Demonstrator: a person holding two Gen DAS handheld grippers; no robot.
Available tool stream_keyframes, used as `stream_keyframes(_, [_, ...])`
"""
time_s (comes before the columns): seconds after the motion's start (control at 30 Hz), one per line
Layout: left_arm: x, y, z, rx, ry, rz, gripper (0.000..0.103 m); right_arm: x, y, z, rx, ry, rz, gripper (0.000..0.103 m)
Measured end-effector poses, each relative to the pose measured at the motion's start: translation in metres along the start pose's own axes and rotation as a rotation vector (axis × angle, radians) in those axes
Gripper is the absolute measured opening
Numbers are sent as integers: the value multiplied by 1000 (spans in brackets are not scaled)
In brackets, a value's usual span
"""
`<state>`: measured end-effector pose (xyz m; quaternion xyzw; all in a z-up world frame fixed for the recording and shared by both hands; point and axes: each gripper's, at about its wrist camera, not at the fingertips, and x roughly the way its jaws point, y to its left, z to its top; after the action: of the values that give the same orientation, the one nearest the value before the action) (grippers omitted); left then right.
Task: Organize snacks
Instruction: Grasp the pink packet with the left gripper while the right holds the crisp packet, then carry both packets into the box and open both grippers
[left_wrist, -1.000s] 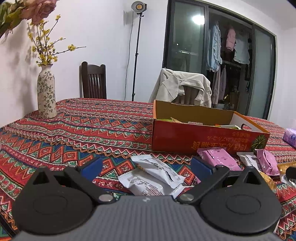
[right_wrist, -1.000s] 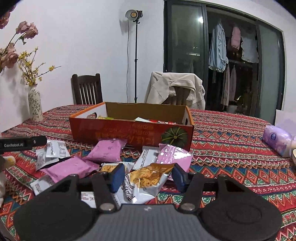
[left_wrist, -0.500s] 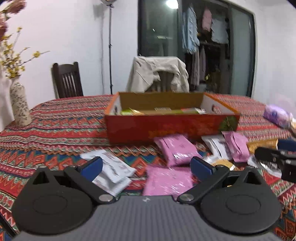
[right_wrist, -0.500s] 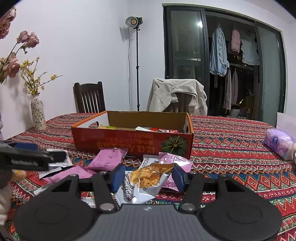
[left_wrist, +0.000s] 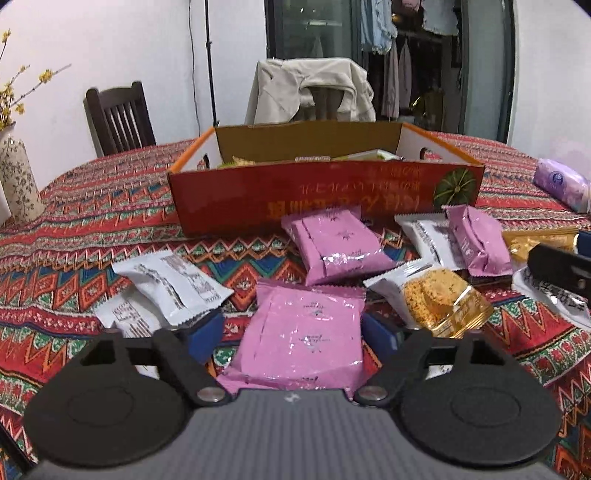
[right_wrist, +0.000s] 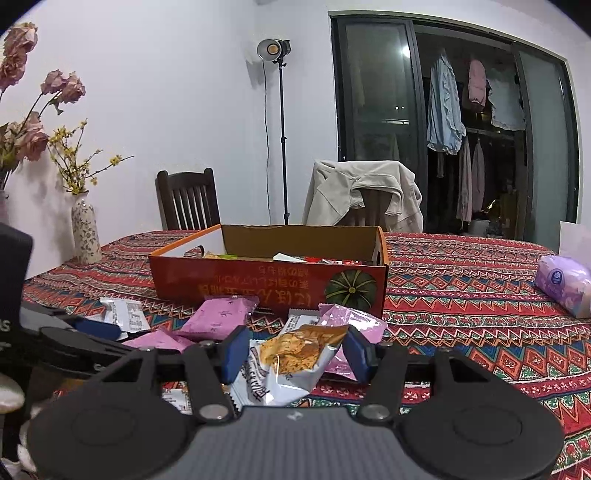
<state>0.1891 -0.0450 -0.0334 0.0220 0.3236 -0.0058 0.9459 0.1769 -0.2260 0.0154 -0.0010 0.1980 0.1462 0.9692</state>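
An open red cardboard box (left_wrist: 325, 199) (right_wrist: 258, 280) holding some snacks stands on the patterned tablecloth. Loose packets lie in front of it: pink ones (left_wrist: 340, 243), white ones (left_wrist: 173, 284) and a clear pack of yellow cake (left_wrist: 439, 299). My left gripper (left_wrist: 291, 334) straddles the nearest pink packet (left_wrist: 306, 332); its jaws are closing, with a gap still showing at the left pad. My right gripper (right_wrist: 295, 354) is shut on an orange-and-white snack packet (right_wrist: 295, 350), held just above the pile. The left gripper also shows at the right wrist view's left edge.
A flowered vase (left_wrist: 16, 184) (right_wrist: 85, 236) stands at the table's far left, and a purple tissue pack (left_wrist: 561, 184) (right_wrist: 565, 284) lies at the right. Behind the table are a dark wooden chair (right_wrist: 188, 199) and a chair draped with a beige jacket (right_wrist: 365, 195).
My left gripper swung right from the white packets to the pink packet, sank slightly, and its jaws narrowed. The right gripper kept its hold on the snack packet, tilting up a little.
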Motion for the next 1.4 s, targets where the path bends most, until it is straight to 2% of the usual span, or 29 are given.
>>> stream_keyframes(0.03, [1, 1, 0, -9, 6, -4, 79, 0, 0, 0, -1, -1, 1, 55])
stream_keyframes(0.17, [0, 2, -1, -11, 8, -26, 66, -1, 1, -1, -4, -4, 4, 55])
stream_keyframes(0.27, [-1, 2, -1, -18, 3, -33, 63, -1, 1, 0, -4, -5, 3, 55])
stream_keyframes(0.43, [-6, 4, -1, -30, -9, -38, 62, -2, 2, 1, -9, -9, 4, 55])
stream_keyframes(0.67, [-27, 10, 14, -34, -92, -44, 63, -1, 5, 12, -17, -46, -1, 55])
stream_keyframes(0.83, [-40, 16, 39, -36, -171, -33, 63, 6, 5, 32, -39, -94, -17, 55])
stream_keyframes(1.1, [-42, 13, 96, -44, -285, -14, 63, 36, 1, 86, -50, -152, -33, 55])
stream_keyframes(1.27, [-28, 12, 126, -79, -315, -4, 63, 70, -5, 116, -19, -153, -41, 55])
stream_keyframes(1.4, [-4, 12, 147, -102, -308, 16, 63, 106, -13, 131, 6, -126, -64, 55])
